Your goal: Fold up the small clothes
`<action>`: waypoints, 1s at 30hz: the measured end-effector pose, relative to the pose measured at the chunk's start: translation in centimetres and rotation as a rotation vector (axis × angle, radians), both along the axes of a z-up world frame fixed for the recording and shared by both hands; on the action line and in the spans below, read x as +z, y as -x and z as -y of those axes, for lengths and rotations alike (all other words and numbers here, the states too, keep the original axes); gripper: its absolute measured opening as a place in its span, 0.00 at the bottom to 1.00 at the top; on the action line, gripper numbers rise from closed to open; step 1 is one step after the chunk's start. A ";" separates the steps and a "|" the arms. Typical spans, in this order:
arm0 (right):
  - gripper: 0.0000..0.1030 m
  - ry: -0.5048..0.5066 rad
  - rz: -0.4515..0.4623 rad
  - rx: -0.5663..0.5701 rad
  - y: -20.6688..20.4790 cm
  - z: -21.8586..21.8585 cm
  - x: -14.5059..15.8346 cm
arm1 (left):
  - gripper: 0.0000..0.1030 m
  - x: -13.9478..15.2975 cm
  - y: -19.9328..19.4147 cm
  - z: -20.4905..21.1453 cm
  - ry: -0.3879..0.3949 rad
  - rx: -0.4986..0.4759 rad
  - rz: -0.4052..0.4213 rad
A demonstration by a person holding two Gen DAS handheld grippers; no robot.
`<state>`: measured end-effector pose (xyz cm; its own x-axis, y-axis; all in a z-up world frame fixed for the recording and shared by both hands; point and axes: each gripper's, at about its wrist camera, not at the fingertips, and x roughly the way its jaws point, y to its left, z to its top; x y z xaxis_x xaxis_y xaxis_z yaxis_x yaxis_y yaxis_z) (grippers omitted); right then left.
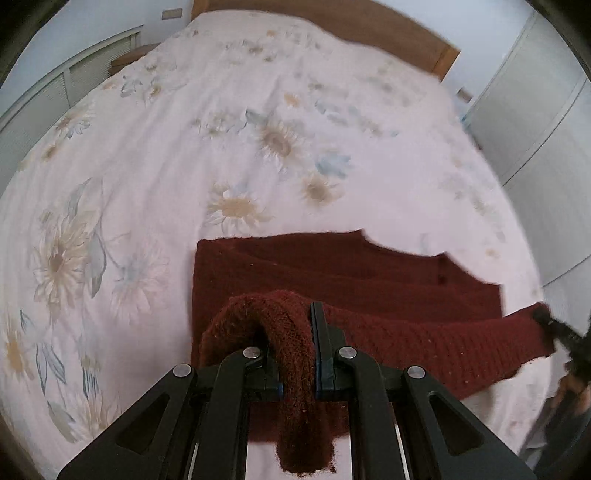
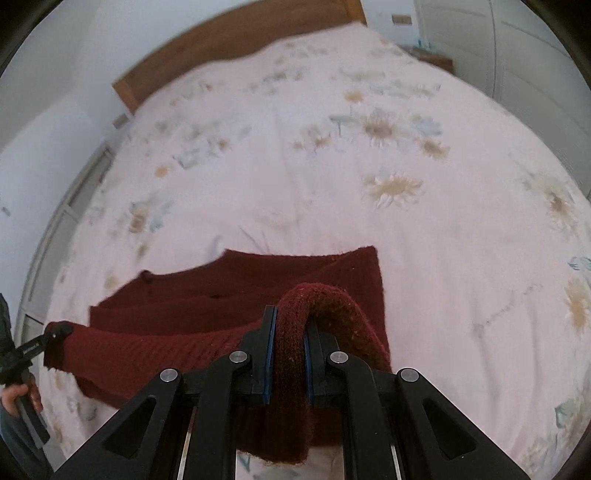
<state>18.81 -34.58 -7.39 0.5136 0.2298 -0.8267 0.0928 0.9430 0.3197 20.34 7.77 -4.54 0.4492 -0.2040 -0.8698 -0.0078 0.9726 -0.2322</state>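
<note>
A dark red knitted garment [image 1: 332, 269] lies partly on the floral bedspread [image 1: 258, 110], its near edge lifted and stretched between both grippers. My left gripper [image 1: 295, 332] is shut on one near corner, which bunches over the fingers. My right gripper [image 2: 288, 336] is shut on the other near corner of the garment [image 2: 258, 280]. The right gripper shows at the right edge of the left wrist view [image 1: 554, 325]. The left gripper shows at the left edge of the right wrist view [image 2: 48, 336]. The far part of the garment rests flat on the bed.
A wooden headboard [image 1: 369, 26] bounds the bed's far end. White wardrobe doors [image 1: 535, 122] stand to the right, a white panelled unit [image 1: 55, 85] to the left. A small wooden nightstand [image 2: 432, 59] sits by the headboard. The bedspread [image 2: 332, 166] stretches beyond the garment.
</note>
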 end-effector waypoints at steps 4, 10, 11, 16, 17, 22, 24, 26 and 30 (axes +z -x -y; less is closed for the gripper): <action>0.13 0.018 -0.096 0.002 -2.5 -0.6 -3.7 | 0.09 -3.5 -1.3 0.4 -0.049 0.003 -0.043; 0.20 0.037 -0.138 -0.007 -3.2 -0.7 -6.2 | 0.11 -5.7 -2.0 0.6 -0.108 0.025 -0.075; 0.26 0.038 -0.135 -0.004 -3.2 -0.7 -6.1 | 0.12 -5.9 -2.1 0.6 -0.113 0.028 -0.082; 0.62 0.065 -0.115 0.005 -3.0 -0.9 -5.0 | 0.19 -4.9 -2.5 1.1 -0.136 0.032 -0.104; 0.64 0.064 -0.101 0.001 -2.8 -0.8 -4.4 | 0.30 -4.5 -2.5 1.2 -0.131 0.029 -0.094; 0.78 0.081 -0.046 0.005 -2.3 -1.0 -1.9 | 0.62 -2.1 -2.3 2.2 -0.105 0.013 -0.031; 0.79 0.095 -0.030 0.020 -2.0 -1.3 -1.1 | 0.74 -1.0 -2.1 2.8 -0.105 -0.004 -0.002; 0.80 0.114 -0.013 0.038 -1.5 -2.0 -0.3 | 0.83 -0.2 -1.8 3.5 -0.102 -0.023 0.024; 0.82 0.147 0.002 0.085 -0.5 -3.8 0.0 | 0.94 0.6 -0.7 5.4 -0.135 -0.068 0.067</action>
